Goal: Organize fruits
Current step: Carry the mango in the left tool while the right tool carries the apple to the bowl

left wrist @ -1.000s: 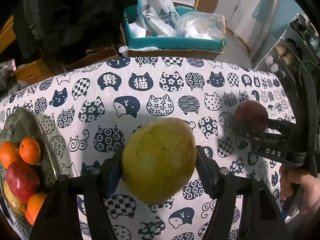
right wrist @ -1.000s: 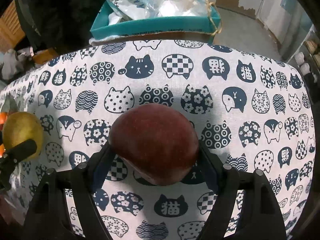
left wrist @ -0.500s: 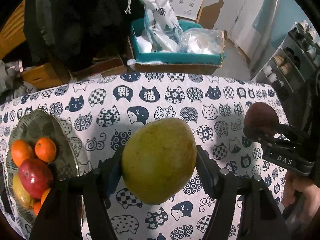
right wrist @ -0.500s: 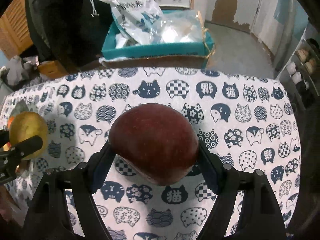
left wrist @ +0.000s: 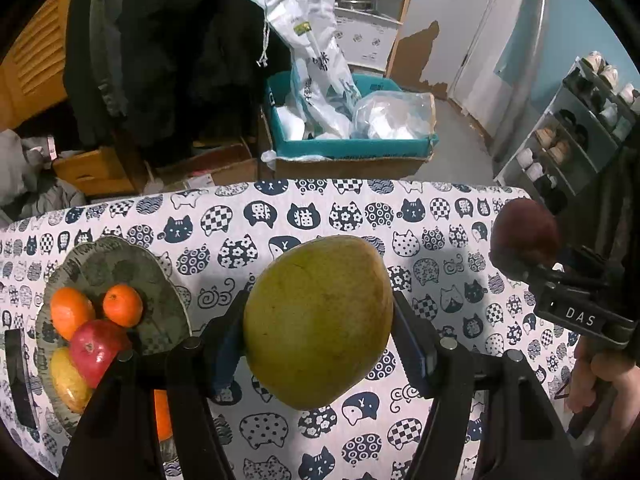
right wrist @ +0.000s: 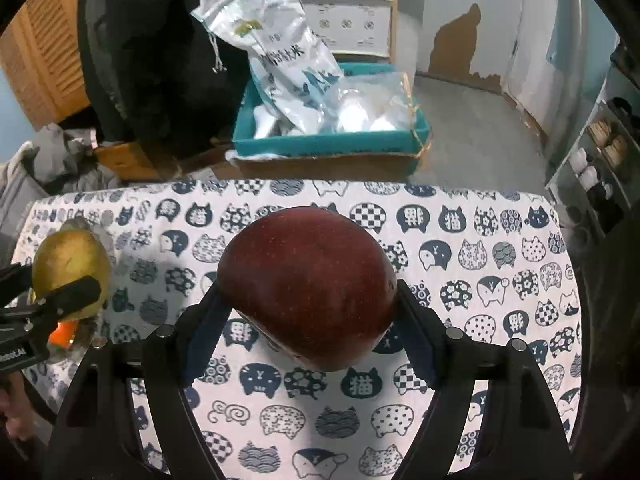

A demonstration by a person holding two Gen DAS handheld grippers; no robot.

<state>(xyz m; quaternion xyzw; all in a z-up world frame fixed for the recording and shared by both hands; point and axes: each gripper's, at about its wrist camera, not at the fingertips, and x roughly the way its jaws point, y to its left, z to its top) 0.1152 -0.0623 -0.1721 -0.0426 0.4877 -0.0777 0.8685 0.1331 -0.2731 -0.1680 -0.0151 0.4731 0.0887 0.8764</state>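
Note:
My left gripper [left wrist: 318, 328] is shut on a large yellow-green mango [left wrist: 318, 320], held well above the cat-print tablecloth [left wrist: 360, 220]. My right gripper [right wrist: 308, 300] is shut on a dark red apple [right wrist: 308, 288], also lifted off the cloth. The left wrist view shows the right gripper [left wrist: 524, 256] with that red apple [left wrist: 524, 232] at the right edge. The right wrist view shows the left gripper [right wrist: 66, 276] with the mango [right wrist: 70, 260] at the left. A grey-green plate [left wrist: 120, 264] at the left holds two oranges [left wrist: 120, 306], a red apple [left wrist: 96, 350] and a yellow fruit [left wrist: 68, 380].
Beyond the table's far edge a teal box [left wrist: 352, 146] with plastic bags sits on cardboard cartons. Dark coats [left wrist: 160, 60] hang at the back left. A shoe rack [left wrist: 580, 120] stands at the right. A person's hand [left wrist: 604, 384] grips the right tool.
Both grippers have risen with their fruits, so the table looks smaller and more of the room shows. The plate of fruit has come further into the left wrist view.

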